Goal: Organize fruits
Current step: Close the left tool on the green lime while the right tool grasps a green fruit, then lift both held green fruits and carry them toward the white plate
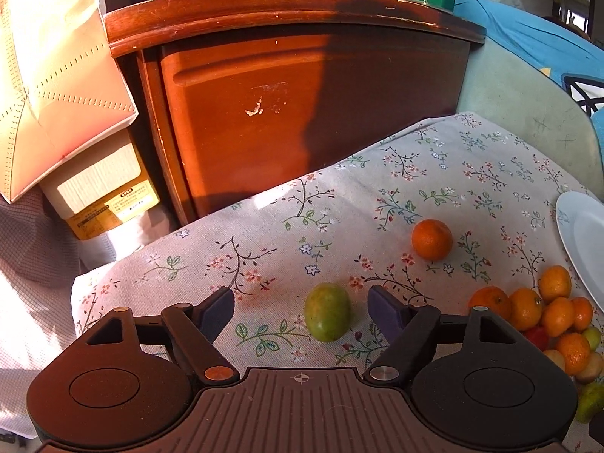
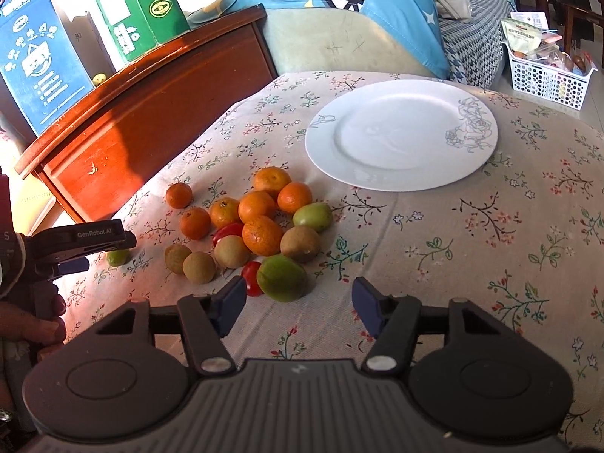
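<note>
A small green fruit [image 1: 327,311] lies on the floral cloth between the fingers of my left gripper [image 1: 300,302], which is open and touches it on neither side. The right wrist view shows the same fruit [image 2: 117,257] under that left gripper [image 2: 110,253]. My right gripper [image 2: 298,294] is open too, with a larger green fruit [image 2: 282,277] just ahead, close to its left pad [image 2: 230,302]. Behind it sits a pile of tangerines [image 2: 262,234], brown fruits and red tomatoes. One tangerine [image 1: 431,239] lies apart. The white plate [image 2: 400,136] holds nothing.
A red-brown wooden cabinet [image 1: 302,113] borders the cloth's far left side, with blue and green boxes [image 2: 132,7] on top. A pale cushion [image 2: 339,41] and blue pillow stand behind the plate. A white basket [image 2: 547,75] sits far right. A hand [image 2: 41,321] holds the left gripper.
</note>
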